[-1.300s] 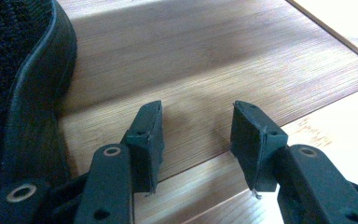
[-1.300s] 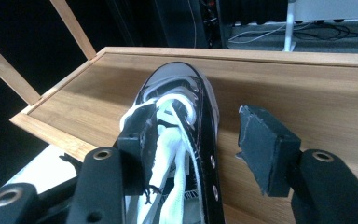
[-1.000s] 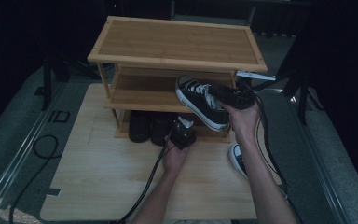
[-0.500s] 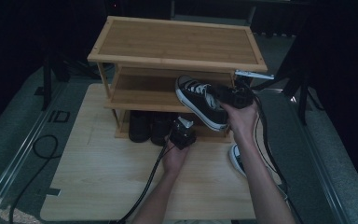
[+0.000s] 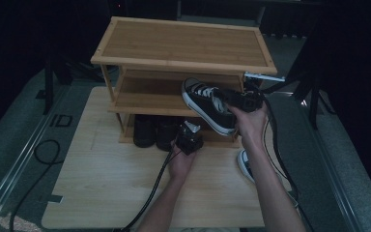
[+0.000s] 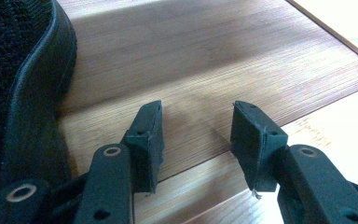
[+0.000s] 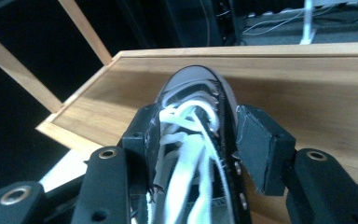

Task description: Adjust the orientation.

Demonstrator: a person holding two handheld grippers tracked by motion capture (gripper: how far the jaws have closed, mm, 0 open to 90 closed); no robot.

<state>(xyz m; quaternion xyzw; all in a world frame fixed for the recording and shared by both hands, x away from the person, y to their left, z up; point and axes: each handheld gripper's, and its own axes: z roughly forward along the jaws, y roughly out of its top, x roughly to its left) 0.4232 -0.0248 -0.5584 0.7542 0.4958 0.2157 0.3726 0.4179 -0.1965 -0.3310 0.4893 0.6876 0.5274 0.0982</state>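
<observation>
A black sneaker (image 5: 205,104) with white laces hangs tilted, its toe over the middle shelf (image 5: 145,94) of a bamboo shoe rack (image 5: 183,43). My right gripper (image 5: 228,99) is shut on the sneaker's upper. In the right gripper view both pads of the right gripper (image 7: 196,135) flank the laced part of the sneaker (image 7: 191,86); the jaws have just been closing slightly on it. My left gripper (image 5: 190,128) sits low at the bottom shelf. The left gripper (image 6: 196,135) is open with nothing between its pads, and a black shoe (image 6: 23,93) lies just to its left.
Two dark shoes (image 5: 145,130) (image 5: 166,133) stand on the rack's bottom shelf. A second sneaker (image 5: 245,164) lies on the pale wooden table (image 5: 101,183) beside my right forearm. Cables (image 5: 154,188) trail back over the table. The rack's top is bare.
</observation>
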